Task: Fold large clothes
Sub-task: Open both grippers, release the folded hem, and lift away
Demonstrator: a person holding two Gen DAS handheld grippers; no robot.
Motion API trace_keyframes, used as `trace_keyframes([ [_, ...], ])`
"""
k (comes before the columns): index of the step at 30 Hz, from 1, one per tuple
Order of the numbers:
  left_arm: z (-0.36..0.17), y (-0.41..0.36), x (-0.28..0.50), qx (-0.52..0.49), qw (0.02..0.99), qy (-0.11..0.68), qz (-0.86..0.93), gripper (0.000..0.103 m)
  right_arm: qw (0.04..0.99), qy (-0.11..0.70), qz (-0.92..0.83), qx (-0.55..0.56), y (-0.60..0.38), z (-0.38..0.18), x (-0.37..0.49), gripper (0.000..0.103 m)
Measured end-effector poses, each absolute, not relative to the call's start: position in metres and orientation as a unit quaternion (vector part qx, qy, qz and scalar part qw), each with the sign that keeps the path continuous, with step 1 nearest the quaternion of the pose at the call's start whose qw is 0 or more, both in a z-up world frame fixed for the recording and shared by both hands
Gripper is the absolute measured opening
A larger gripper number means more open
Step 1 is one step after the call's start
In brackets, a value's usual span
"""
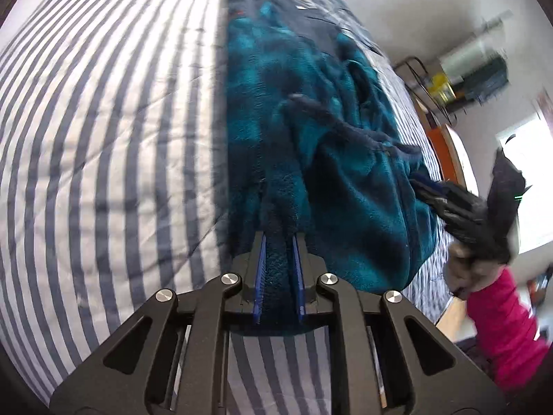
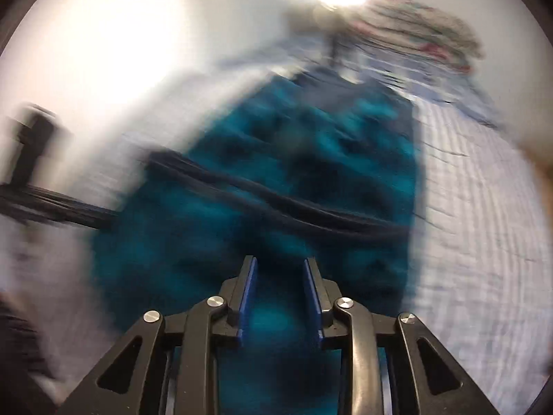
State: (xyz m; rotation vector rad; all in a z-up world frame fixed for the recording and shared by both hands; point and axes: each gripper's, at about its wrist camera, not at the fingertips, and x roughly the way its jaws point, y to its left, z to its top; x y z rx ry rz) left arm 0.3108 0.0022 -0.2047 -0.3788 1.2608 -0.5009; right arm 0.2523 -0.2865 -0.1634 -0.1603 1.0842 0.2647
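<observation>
Pinching a thick bunch of the teal fleece garment (image 1: pixel 293 121) between the blue pads of the left gripper (image 1: pixel 280 269), jaws pressed nearly together on the cloth. Gripping what looks like the opposite side of the same end with the right gripper (image 2: pixel 280 294), pads standing a little wider with fleece filling the gap. Reading that as a hold rather than a hover, since in the left wrist view the cloth is bunching up toward those fingertips; the right wrist view is blurring too much to be sure.

Lying lengthwise on the striped bedspread (image 1: pixel 103 138), the fleece is stretching from the near edge of the bed, under both grippers, toward the far edge, well clear of the bed's left side and closer to its right side. Crossing the garment partway along, a dark trim band (image 1: pixel 345 128) is sagging and wrinkling.

Judging the step in hand as lifting the near end and carrying it toward the far end to halve the garment.

- Keeping both grips at equal height and moving together, so as not to be twisting the fold line.
- Holding the two pinch points well apart, keeping the lifted edge taut instead of drooping in the middle.
- Raising only enough to be clearing the lower layer, avoiding dragging it along the bedspread.
- Watching the rumpled right-hand side near the trim band, likely to be trapping creases.
- Lowering edge onto edge before letting go.
</observation>
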Motion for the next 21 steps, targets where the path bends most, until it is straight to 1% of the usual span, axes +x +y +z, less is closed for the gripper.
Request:
trace_keyframes([
  [2, -0.211, 0.004, 0.310, -0.168, 0.762, 0.585, -0.221, 0.015, 0.842, 0.522, 0.133, -0.033, -0.302, -0.175, 0.255, 0.018],
  [3, -0.210, 0.004, 0.309, -0.162, 0.768, 0.580, -0.218, 0.020, 0.841, 0.522, 0.137, -0.026, -0.303, -0.171, 0.255, 0.018],
  [4, -0.205, 0.003, 0.308, -0.149, 0.777, 0.573, -0.213, 0.022, 0.840, 0.522, 0.142, -0.024, -0.303, -0.167, 0.255, 0.022],
  [7, -0.180, -0.003, 0.308, -0.118, 0.807, 0.540, -0.208, 0.022, 0.852, 0.499, 0.160, 0.001, -0.311, -0.143, 0.250, 0.027],
  [10, -0.152, -0.011, 0.319, -0.095, 0.831, 0.502, -0.221, 0.022, 0.865, 0.479, 0.150, 0.022, -0.323, -0.123, 0.250, 0.030],
  [11, -0.145, -0.013, 0.325, -0.093, 0.836, 0.493, -0.224, 0.026, 0.869, 0.471, 0.150, 0.034, -0.329, -0.115, 0.251, 0.031],
  [12, -0.139, -0.015, 0.334, -0.092, 0.839, 0.487, -0.226, 0.033, 0.873, 0.463, 0.147, 0.044, -0.335, -0.107, 0.253, 0.032],
  [14, -0.130, -0.016, 0.351, -0.095, 0.842, 0.479, -0.228, 0.040, 0.879, 0.454, 0.139, 0.047, -0.342, -0.096, 0.260, 0.034],
  [17, -0.119, -0.018, 0.387, -0.103, 0.847, 0.471, -0.223, 0.041, 0.882, 0.451, 0.130, 0.039, -0.358, -0.080, 0.283, 0.039],
  [19, -0.118, -0.016, 0.416, -0.115, 0.846, 0.472, -0.218, 0.048, 0.880, 0.455, 0.129, 0.034, -0.368, -0.076, 0.303, 0.046],
  [20, -0.117, -0.013, 0.426, -0.119, 0.847, 0.472, -0.215, 0.054, 0.880, 0.456, 0.129, 0.035, -0.373, -0.075, 0.312, 0.048],
  [21, -0.118, -0.010, 0.445, -0.125, 0.848, 0.471, -0.209, 0.055, 0.881, 0.456, 0.124, 0.038, -0.377, -0.074, 0.322, 0.049],
])
